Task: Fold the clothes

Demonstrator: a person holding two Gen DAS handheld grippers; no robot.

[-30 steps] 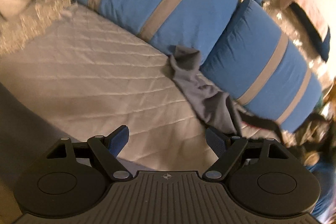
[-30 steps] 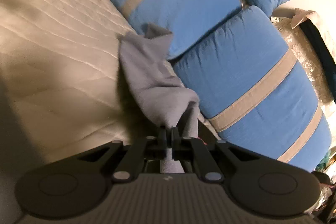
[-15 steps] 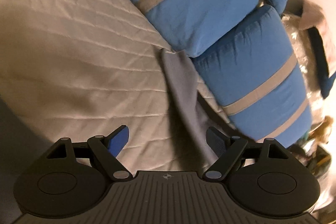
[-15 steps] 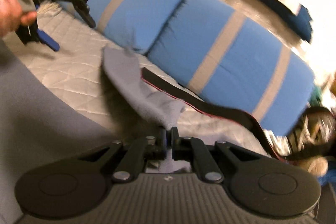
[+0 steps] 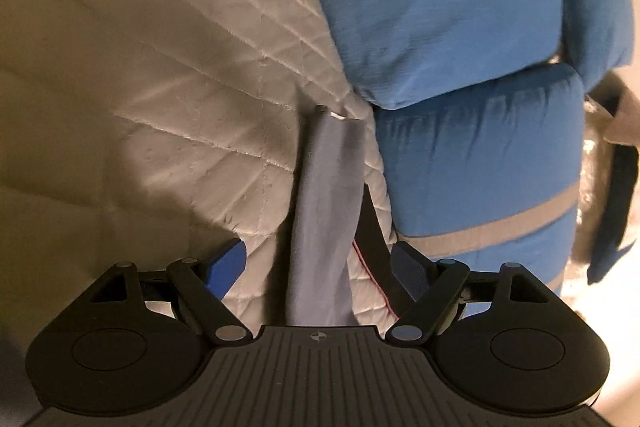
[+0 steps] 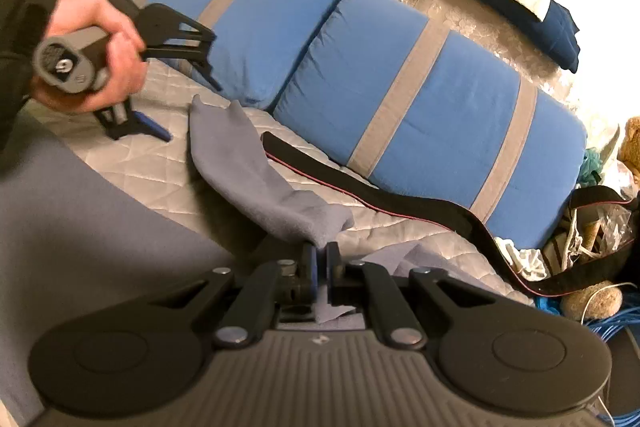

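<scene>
The right hand-held gripper [image 6: 321, 259] pinches the long grey fleece garment [image 6: 248, 171] lying beside the blue grey-striped pillows [image 6: 420, 95]. Only its view shows the left hand-held gripper [image 6: 188, 107], spread wide, empty.

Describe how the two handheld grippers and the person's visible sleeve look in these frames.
Both grippers, left gripper and right gripper, are black plastic: a ribbed central body, two round side discs, silver pivot screws, a small crosshair logo. The finger pads are blue. The left one's handle is grey. The sleeve is black.
</scene>
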